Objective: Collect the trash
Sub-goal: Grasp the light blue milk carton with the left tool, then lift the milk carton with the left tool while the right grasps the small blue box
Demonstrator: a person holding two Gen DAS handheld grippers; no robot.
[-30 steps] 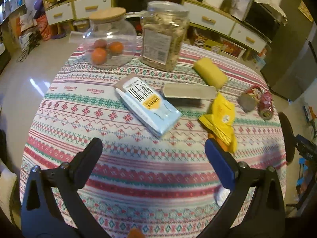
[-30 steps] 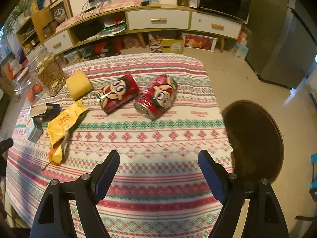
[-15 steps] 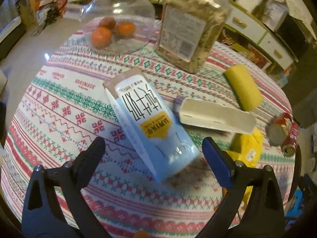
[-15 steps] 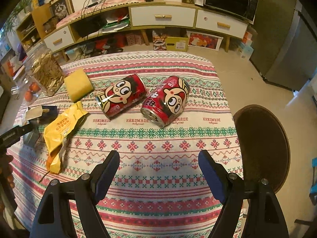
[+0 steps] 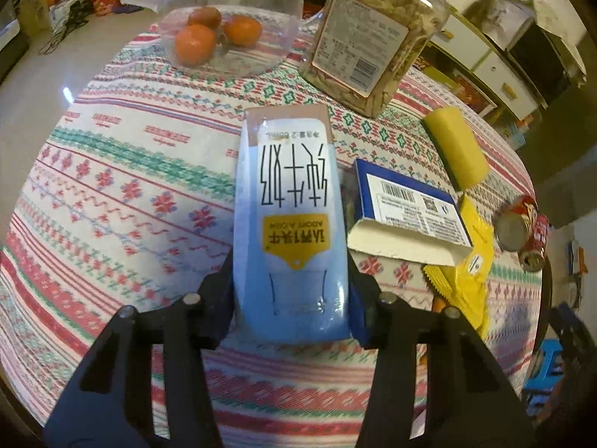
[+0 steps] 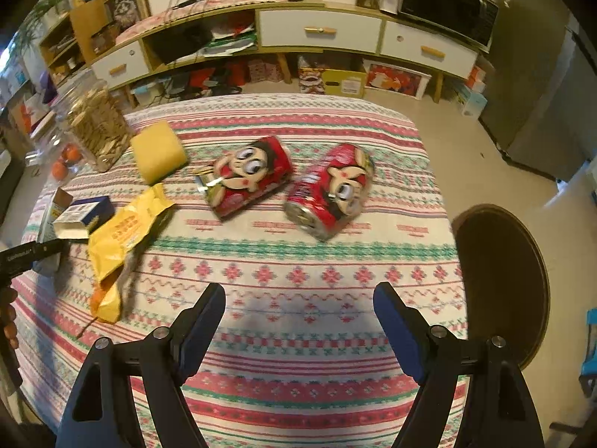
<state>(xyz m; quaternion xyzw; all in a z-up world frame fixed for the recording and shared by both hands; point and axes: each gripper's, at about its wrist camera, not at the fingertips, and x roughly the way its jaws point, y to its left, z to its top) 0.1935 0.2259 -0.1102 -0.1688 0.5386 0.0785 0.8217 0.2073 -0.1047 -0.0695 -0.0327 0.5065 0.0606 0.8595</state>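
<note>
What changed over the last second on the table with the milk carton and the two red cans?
The left hand-held gripper came down over the blue milk carton; its jaws have just been closing and now press the carton's sides. The right hand-held gripper drew somewhat nearer the two red cans, still open and empty. Cans, yellow wrapper and small box lie where they were.

On the worktop [image 5: 112,171] the milk carton [image 5: 291,224] lies left of the opened box [image 5: 406,216]. Two cans [image 6: 291,186] lie side by side right of the wrapper [image 6: 123,235]

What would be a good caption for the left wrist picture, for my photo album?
Left gripper fingers closing on a blue-and-white milk carton lying on a patterned tablecloth, beside an opened blue box.
</note>
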